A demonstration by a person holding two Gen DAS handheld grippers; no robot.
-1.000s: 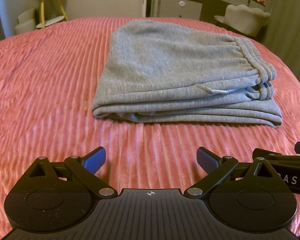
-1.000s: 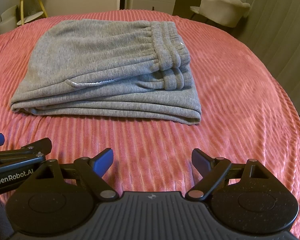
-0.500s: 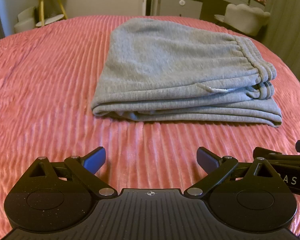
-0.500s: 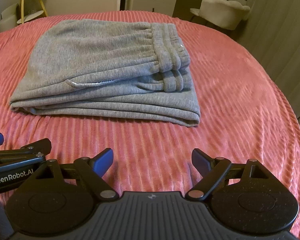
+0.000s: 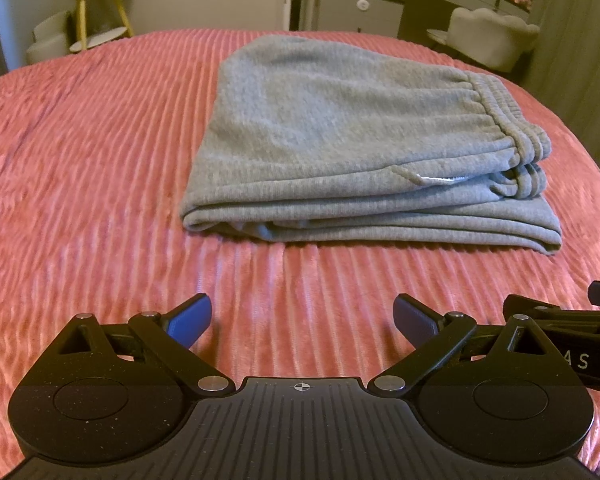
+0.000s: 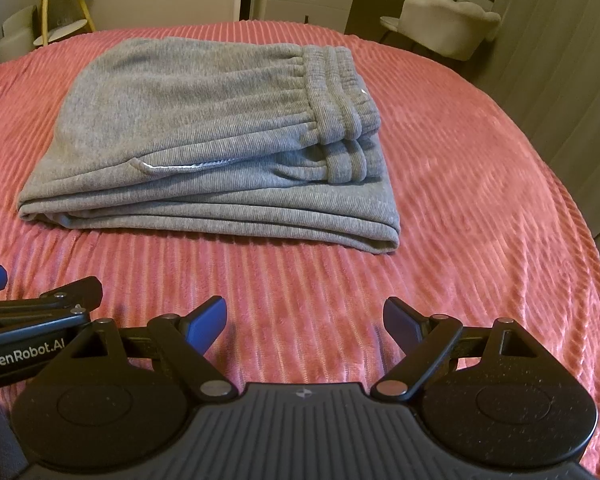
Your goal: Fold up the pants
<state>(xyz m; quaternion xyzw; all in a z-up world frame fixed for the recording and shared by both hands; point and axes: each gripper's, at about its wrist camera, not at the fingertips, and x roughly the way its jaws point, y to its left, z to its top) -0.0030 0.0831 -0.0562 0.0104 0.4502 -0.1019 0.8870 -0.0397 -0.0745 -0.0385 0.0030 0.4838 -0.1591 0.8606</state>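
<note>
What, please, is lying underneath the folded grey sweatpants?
The folded grey sweatpants rest directly on the pink ribbed bedspread, which shows all around them. Whatever lies between their stacked layers or beneath them is covered and cannot be seen.

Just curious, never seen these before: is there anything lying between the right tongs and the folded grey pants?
Nothing: only bare pink bedspread separates the right tongs from the grey pants, seen in the right wrist view.

the words "genrobot.ai" stand in white on the black side of the left gripper (image 6: 40,320). the white letters "as" show on the right gripper (image 5: 560,340), the rest hidden.
</note>
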